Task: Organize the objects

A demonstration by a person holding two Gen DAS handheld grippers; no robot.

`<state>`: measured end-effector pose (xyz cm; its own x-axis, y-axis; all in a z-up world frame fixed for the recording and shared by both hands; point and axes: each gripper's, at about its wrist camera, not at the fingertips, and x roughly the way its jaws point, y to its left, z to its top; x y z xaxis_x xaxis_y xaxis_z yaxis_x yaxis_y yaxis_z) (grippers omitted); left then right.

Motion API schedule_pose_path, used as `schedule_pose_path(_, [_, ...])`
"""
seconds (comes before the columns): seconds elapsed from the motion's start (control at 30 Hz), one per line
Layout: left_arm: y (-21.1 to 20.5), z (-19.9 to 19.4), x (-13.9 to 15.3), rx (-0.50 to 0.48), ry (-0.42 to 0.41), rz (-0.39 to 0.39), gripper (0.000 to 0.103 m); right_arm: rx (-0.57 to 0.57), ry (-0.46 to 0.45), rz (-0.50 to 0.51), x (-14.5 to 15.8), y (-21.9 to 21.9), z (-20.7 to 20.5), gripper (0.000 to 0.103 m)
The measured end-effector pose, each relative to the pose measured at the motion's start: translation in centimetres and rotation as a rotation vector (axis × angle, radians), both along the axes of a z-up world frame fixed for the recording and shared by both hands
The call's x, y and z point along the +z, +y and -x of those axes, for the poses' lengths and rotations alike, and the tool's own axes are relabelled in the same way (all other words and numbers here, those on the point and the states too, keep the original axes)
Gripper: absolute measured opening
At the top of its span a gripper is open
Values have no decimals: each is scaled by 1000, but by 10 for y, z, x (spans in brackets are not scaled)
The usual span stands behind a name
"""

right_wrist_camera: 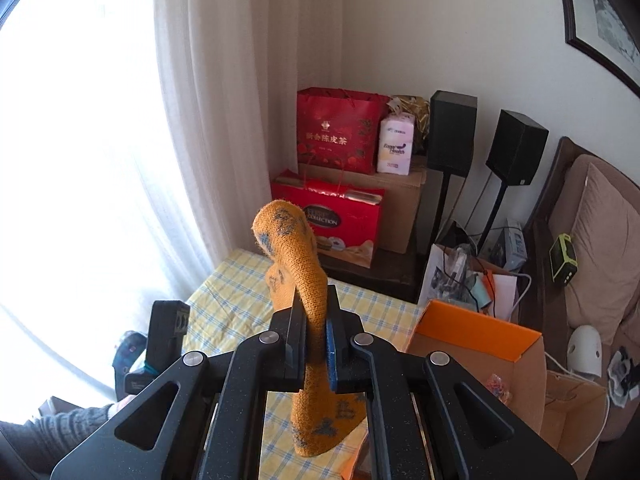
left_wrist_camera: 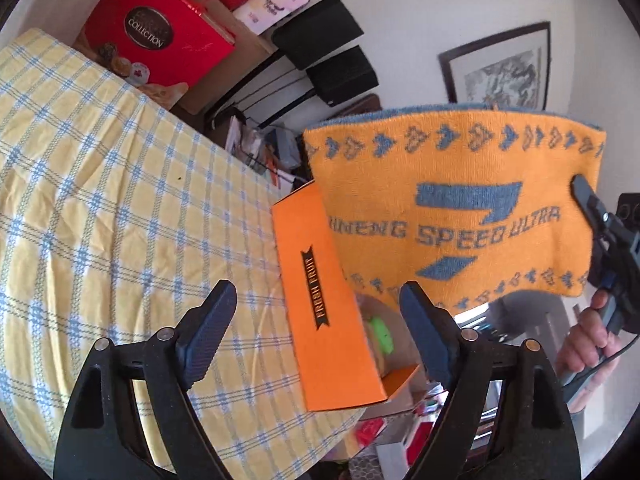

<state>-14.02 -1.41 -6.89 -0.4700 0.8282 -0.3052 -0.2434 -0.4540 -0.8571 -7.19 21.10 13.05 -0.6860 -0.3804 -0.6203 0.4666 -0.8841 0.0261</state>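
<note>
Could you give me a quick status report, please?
Right gripper shut on orange towel, held aloft. Left gripper open, empty. Orange box below; nothing blocking.

Both grippers (left_wrist_camera: 316, 332) (right_wrist_camera: 316, 344) are black with round silver screws and dark blue bumpy pads (left_wrist_camera: 208, 328), and a grey knitted sleeve (right_wrist_camera: 48, 432) shows.

Left wrist camera looks close across the checked table (left_wrist_camera: 100, 184) toward the orange box (left_wrist_camera: 320, 300); right wrist camera faces the corner, sharing both.
</note>
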Motion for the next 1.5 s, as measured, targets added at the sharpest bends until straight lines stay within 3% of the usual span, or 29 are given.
schedule_pose_path(0.2, [10,6,12,5,105,-99,100,26,-45,31,8,2,-12,6])
schedule_pose_path(0.3, [18,10,13,-33,123,-162,100,35,-45,22,10,2,-18,6])
schedule_pose_path(0.4, [24,16,12,-85,138,-292,97,41,-48,24,9,3,-22,6])
schedule_pose_path(0.47, [26,20,17,-97,167,-350,75,41,-50,24,8,5,-23,6])
schedule_pose_path(0.53, [31,24,27,-116,203,-331,25,35,-51,24,6,8,-23,6])
schedule_pose_path(0.6, [38,27,38,-119,220,-263,6,20,-55,25,4,13,-21,6])
schedule_pose_path(0.7, [43,27,47,-119,221,-220,6,-10,-52,23,3,23,-18,6])
schedule_pose_path(0.77, [45,27,47,-109,204,-186,8,-30,-49,23,4,30,-16,6])
schedule_pose_path(0.8, [44,28,45,-97,186,-176,28,-38,-51,27,5,34,-15,6])
schedule_pose_path(0.83, [42,29,39,-75,161,-186,64,-44,-51,31,7,37,-15,6])
schedule_pose_path(0.9, [32,29,22,-9,93,-237,97,-50,-51,42,11,42,-14,6])
schedule_pose_path(0.97, [28,34,1,-14,21,-316,96,-49,-50,51,17,44,-16,6])
schedule_pose_path(1.07, [33,40,-26,-49,-99,-365,98,-43,-42,46,26,42,-20,6])
schedule_pose_path(1.2, [50,40,-53,-135,-234,-521,102,-42,-28,42,37,38,-23,6])
schedule_pose_path(1.5, [69,38,-80,-143,-306,-791,103,-47,-23,121,51,33,-23,6])
